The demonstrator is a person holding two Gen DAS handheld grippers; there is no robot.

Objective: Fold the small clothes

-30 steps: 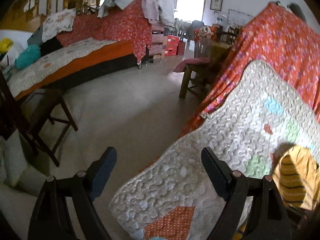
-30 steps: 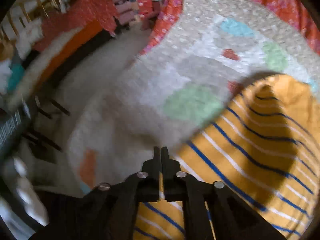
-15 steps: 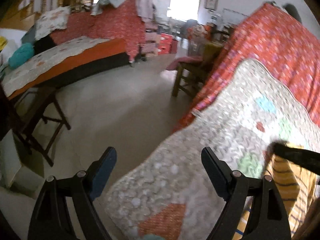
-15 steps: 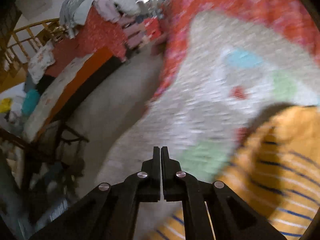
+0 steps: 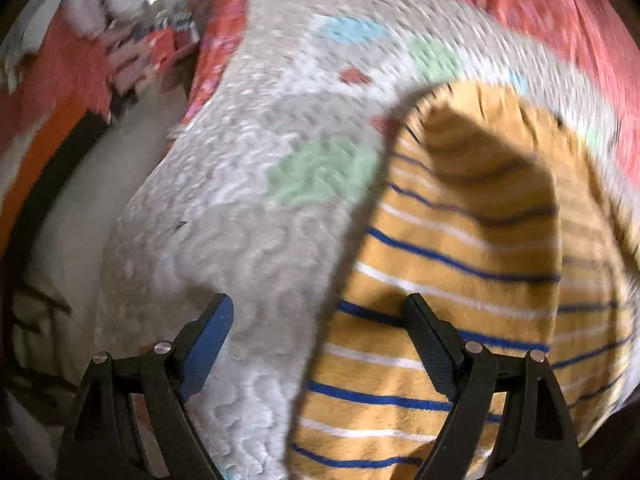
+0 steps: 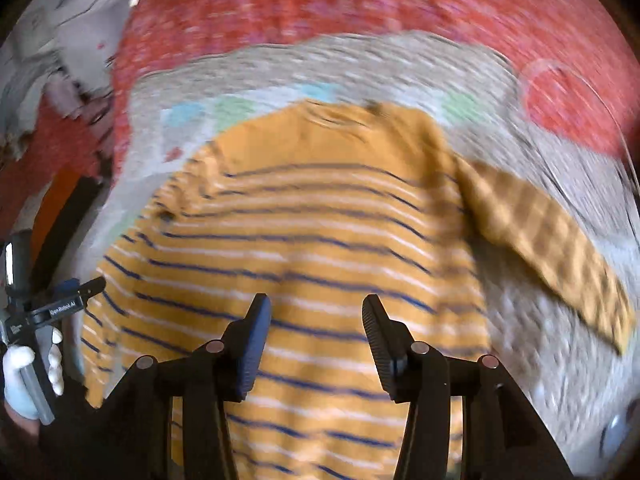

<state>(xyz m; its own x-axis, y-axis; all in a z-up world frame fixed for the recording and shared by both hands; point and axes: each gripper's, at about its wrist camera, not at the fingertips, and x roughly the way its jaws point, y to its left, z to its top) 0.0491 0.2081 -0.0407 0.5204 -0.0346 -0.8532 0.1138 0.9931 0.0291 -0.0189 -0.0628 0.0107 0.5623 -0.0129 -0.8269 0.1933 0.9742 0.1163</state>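
Observation:
A small orange shirt [image 6: 320,216] with blue and white stripes lies flat on a grey quilted blanket [image 6: 540,340]. One sleeve [image 6: 548,240] sticks out to the right. My right gripper [image 6: 316,320] is open and empty above the shirt's lower body. My left gripper [image 5: 316,320] is open and empty over the shirt's left edge [image 5: 460,248], one finger above the quilt [image 5: 240,200], the other above the shirt. The left gripper also shows at the left edge of the right wrist view [image 6: 60,300].
The quilt lies on a red flowered cover [image 6: 360,0]. The quilt's edge drops off to the floor [image 5: 100,184] on the left. A red-covered bed with piled clothes [image 5: 60,60] stands beyond the floor.
My right gripper has opened and swung over the shirt. My left gripper has turned from the room toward the shirt's left edge. Both views are blurred by motion.

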